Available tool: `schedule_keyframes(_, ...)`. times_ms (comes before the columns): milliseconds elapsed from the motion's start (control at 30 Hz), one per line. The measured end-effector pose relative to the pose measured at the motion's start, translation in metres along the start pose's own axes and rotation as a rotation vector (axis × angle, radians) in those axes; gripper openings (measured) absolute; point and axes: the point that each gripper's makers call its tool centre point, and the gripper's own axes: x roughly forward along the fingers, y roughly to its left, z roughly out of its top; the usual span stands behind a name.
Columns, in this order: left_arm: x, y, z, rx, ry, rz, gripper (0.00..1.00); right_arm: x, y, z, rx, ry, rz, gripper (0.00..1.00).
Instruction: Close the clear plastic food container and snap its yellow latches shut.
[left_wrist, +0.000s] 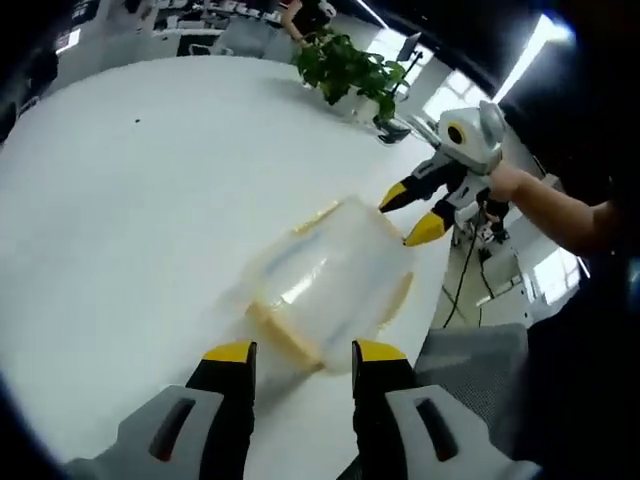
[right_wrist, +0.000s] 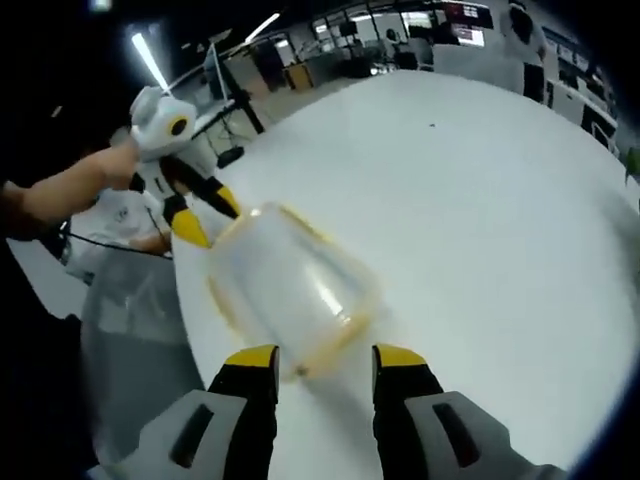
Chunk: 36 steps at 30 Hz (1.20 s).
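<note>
The clear plastic food container (left_wrist: 325, 285) with yellow edging lies on the white table (left_wrist: 130, 200), blurred, near the table's edge. Whether its lid is seated I cannot tell. My left gripper (left_wrist: 304, 352) stands open just short of the container's near end, with nothing between its fingers. At the container's far end the right gripper (left_wrist: 410, 213) is open, its yellow tips close to the rim. In the right gripper view the same container (right_wrist: 290, 285) sits just ahead of my open right gripper (right_wrist: 325, 357). The left gripper (right_wrist: 205, 215) is beyond it, held by a hand (right_wrist: 110, 165).
A potted green plant (left_wrist: 345, 65) stands at the table's far edge. A grey chair (left_wrist: 470, 350) sits just off the table edge beside the container. Broad bare tabletop (right_wrist: 480, 200) spreads away from it. Office desks and a standing person (right_wrist: 520, 30) are far behind.
</note>
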Motion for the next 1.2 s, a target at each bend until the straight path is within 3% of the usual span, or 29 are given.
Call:
schedule_keyframes(167, 0.004, 0.005, -0.006, -0.017, 0.013, 0.03, 0.37, 0.002, -0.003, -0.003, 0.029, -0.003, -0.02, 0.36)
schedule_keyframes(533, 0.01, 0.003, -0.006, -0.053, -0.006, 0.023, 0.35, 0.007, 0.002, -0.004, 0.085, -0.018, 0.004, 0.32)
schedule_keyframes(1200, 0.014, 0.002, -0.004, -0.134, -0.036, -0.005, 0.32, 0.01, 0.005, -0.003, 0.069, 0.028, 0.004, 0.29)
